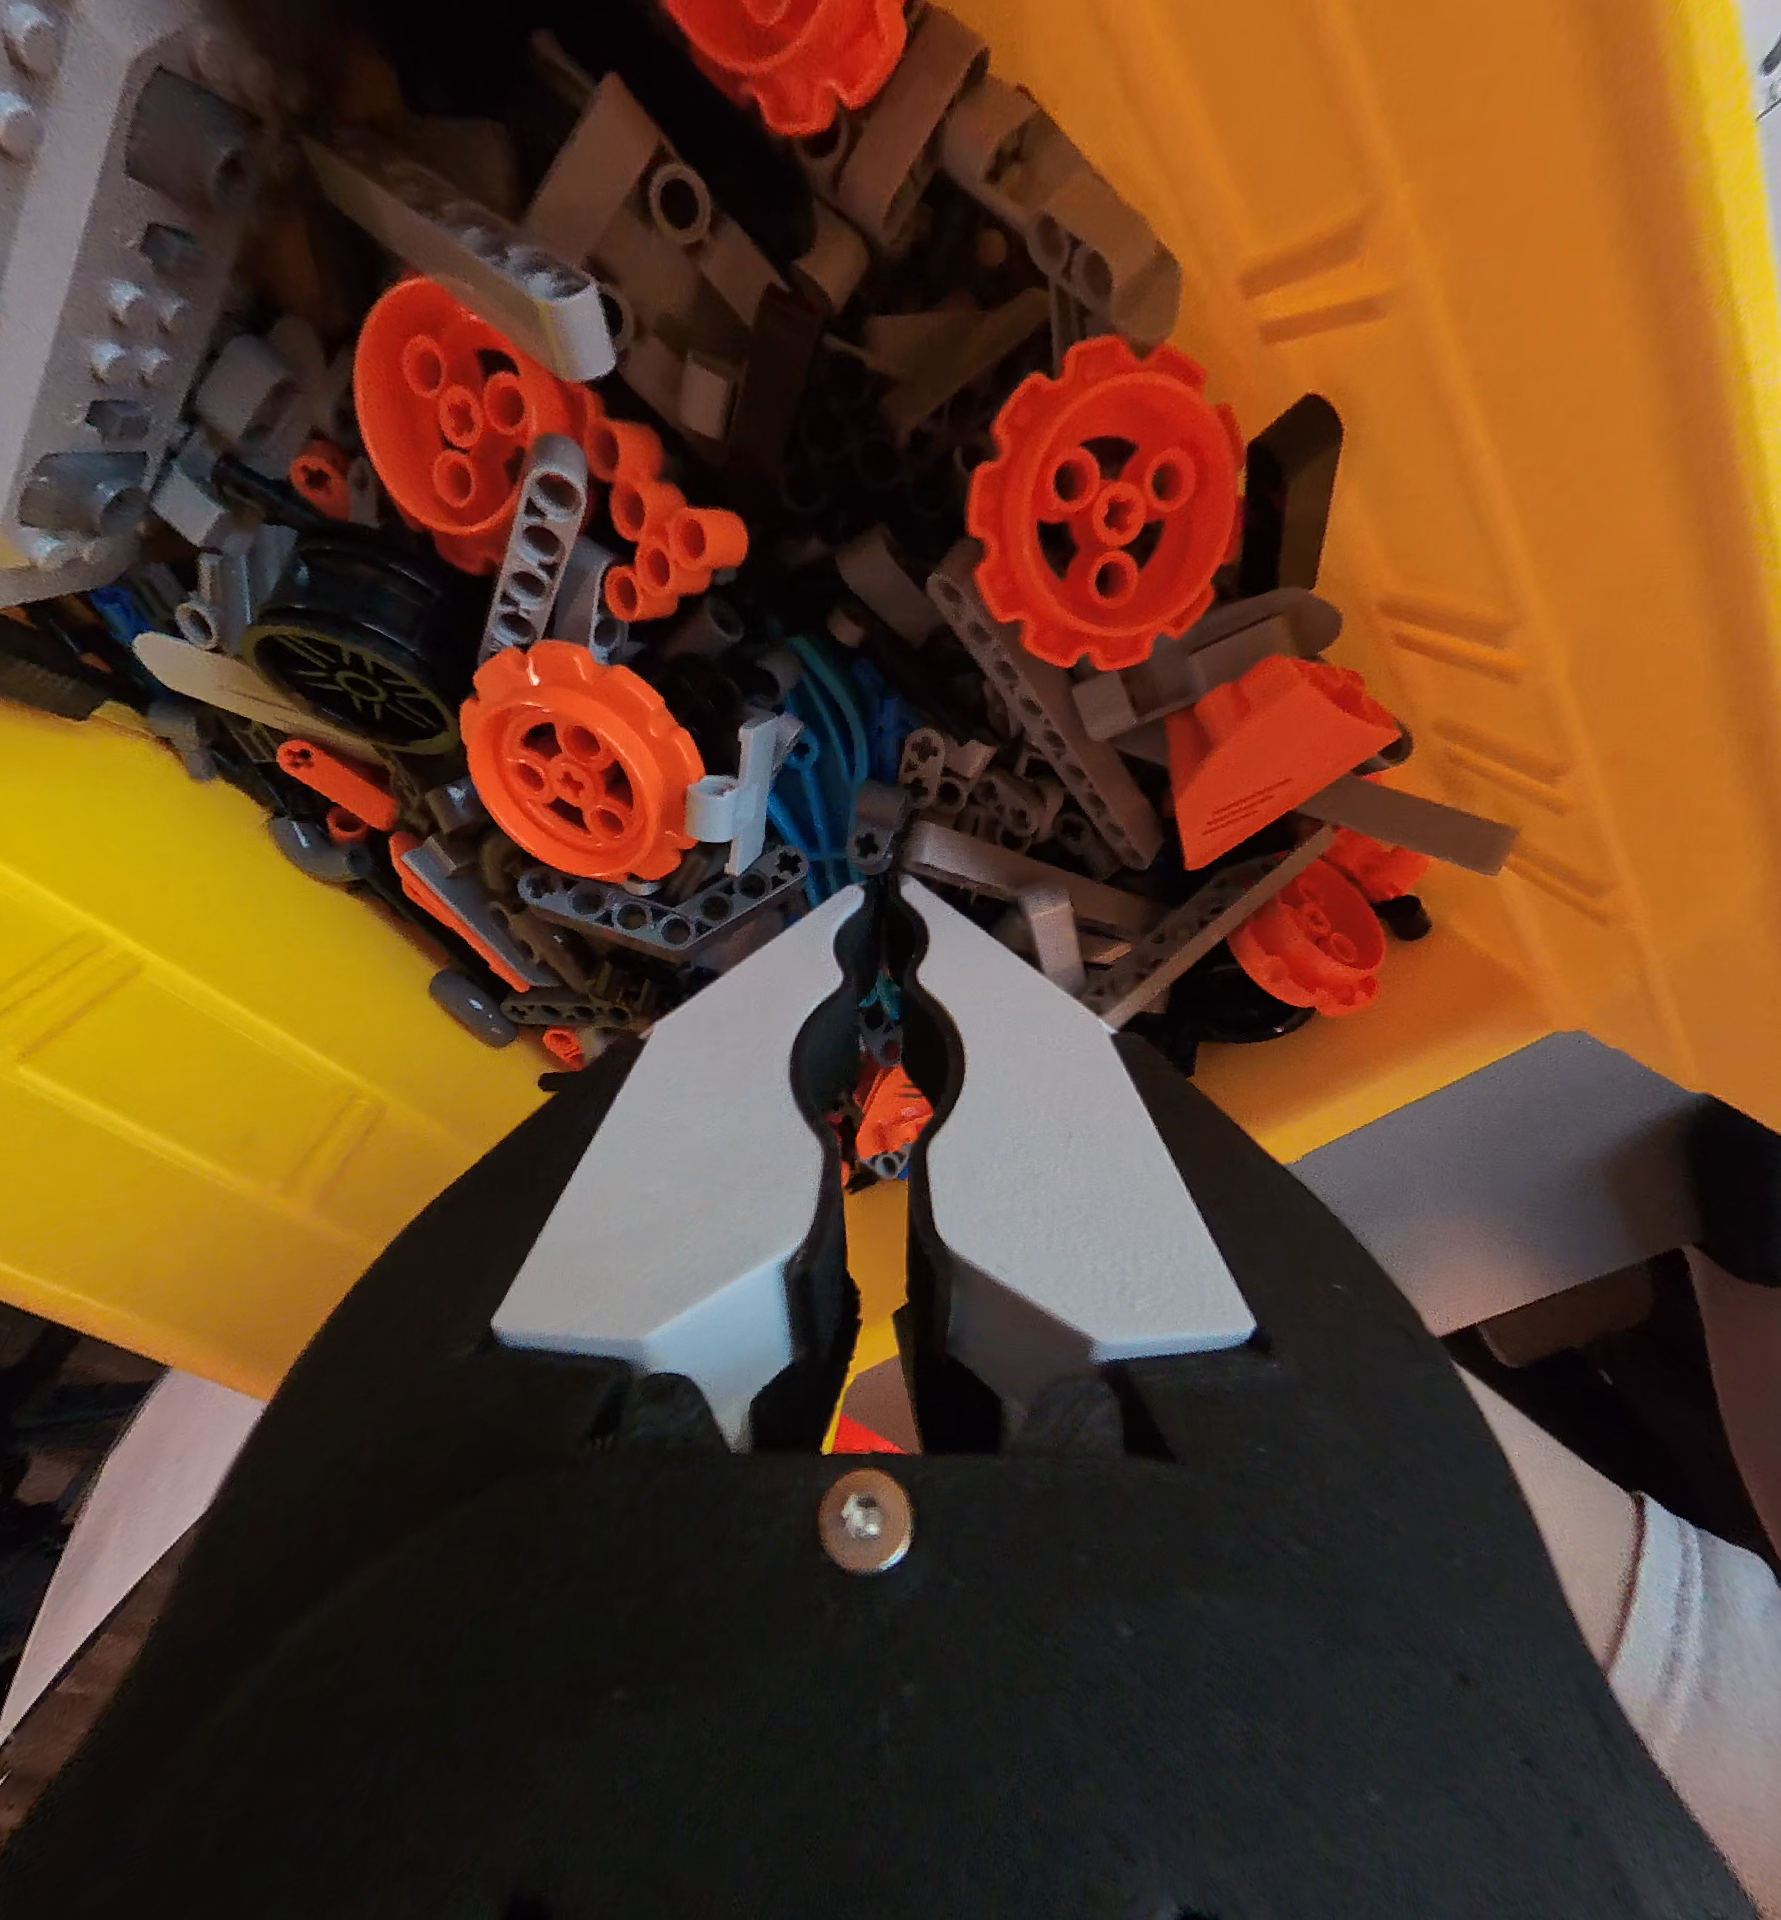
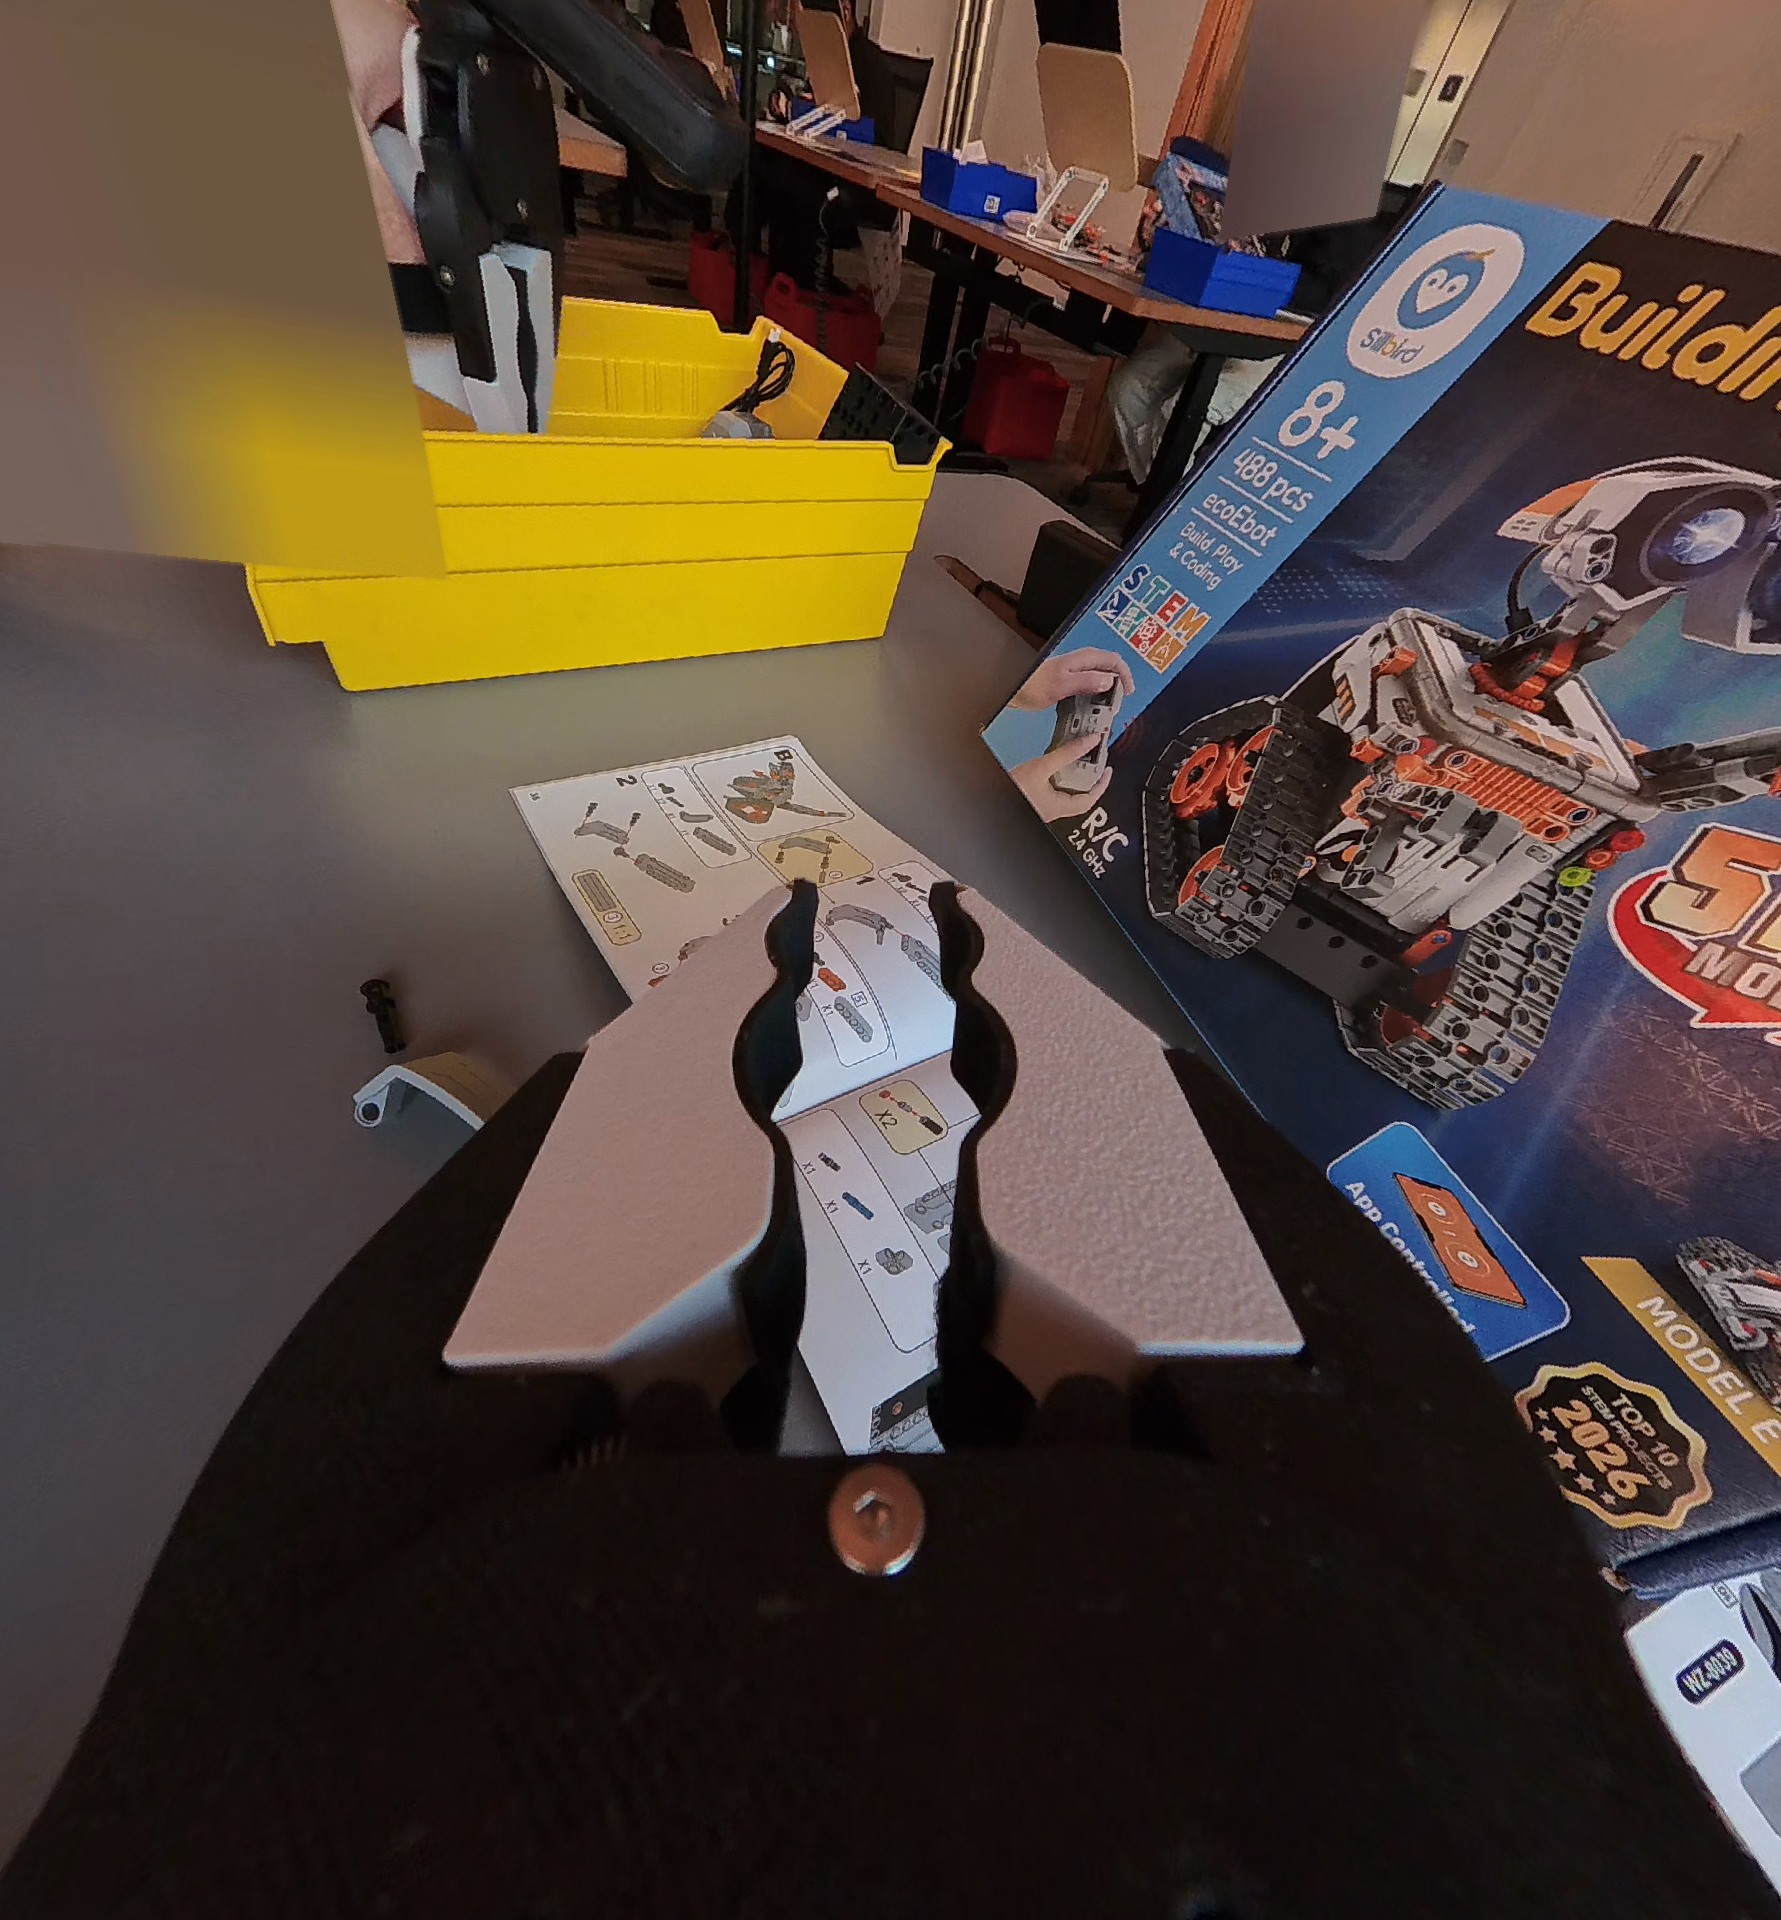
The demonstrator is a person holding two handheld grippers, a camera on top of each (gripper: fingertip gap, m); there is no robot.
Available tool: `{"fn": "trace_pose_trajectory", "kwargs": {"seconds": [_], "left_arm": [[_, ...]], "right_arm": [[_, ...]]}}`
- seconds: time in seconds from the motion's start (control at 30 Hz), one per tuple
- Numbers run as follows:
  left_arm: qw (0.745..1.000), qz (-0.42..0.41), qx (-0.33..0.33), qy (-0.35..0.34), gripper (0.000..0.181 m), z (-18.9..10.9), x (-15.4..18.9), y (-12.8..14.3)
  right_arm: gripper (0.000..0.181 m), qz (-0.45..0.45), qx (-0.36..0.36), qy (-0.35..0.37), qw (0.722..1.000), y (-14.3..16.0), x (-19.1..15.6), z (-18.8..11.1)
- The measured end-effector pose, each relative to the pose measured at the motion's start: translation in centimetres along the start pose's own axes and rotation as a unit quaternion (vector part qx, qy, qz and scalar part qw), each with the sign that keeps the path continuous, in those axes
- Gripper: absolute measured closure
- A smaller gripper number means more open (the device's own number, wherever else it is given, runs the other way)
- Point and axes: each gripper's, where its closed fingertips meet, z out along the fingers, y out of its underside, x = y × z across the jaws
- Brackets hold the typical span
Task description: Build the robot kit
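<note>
My left gripper [image 1: 884, 896] reaches into a yellow bin [image 1: 1488, 520] full of loose building pieces. Its fingertips are closed together. They touch the lower end of a small dark grey connector [image 1: 868, 844] on the pile; I cannot tell whether it is pinched. Blue tubes [image 1: 824, 727] and an orange toothed wheel [image 1: 579, 758] lie just beyond. My right gripper [image 2: 870, 904] is open and empty, hovering over an open instruction booklet [image 2: 678, 831] on the grey table [image 2: 138, 831]. The left gripper also shows in the right wrist view [image 2: 501, 343], dipping into the bin [image 2: 605, 582].
More orange wheels [image 1: 1109, 504], grey beams [image 1: 1042, 707], a black tyre [image 1: 366, 655] and a large light grey block [image 1: 44, 291] fill the bin. A big printed box [image 2: 1488, 727] leans at the right. A black pin [image 2: 384, 1013] and a pale curved piece [image 2: 418, 1101] lie left of the booklet. Some 35 centimeters of space lies between my two pairs of fingers. My left gripper is the nearer one to the orange toothed wheel [image 1: 579, 758]: about 6 centimeters, against 40 centimeters.
</note>
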Motion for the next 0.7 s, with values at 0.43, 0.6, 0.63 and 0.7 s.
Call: {"fn": "trace_pose_trajectory", "kwargs": {"seconds": [0.43,0.6,0.63,0.7], "left_arm": [[1.000,-0.017,0.008,-0.005,0.148,-0.1,0.2,-0.7],[1.000,-0.021,-0.002,-0.022,0.143,-0.1,0.0,-0.4],[0.999,-0.022,-0.005,-0.030,0.142,-0.2,-0.2,-0.3],[0.999,-0.027,-0.011,-0.042,0.138,-0.1,-0.5,-0.3]], "right_arm": [[0.158,-0.006,-0.007,-0.004,1.000,0.2,-0.3,0.2],[0.158,-0.012,-0.014,-0.003,1.000,0.4,-0.3,0.2],[0.158,-0.012,-0.015,-0.004,1.000,0.5,-0.3,0.2],[0.158,-0.011,-0.016,-0.004,1.000,0.5,-0.3,0.3]]}}
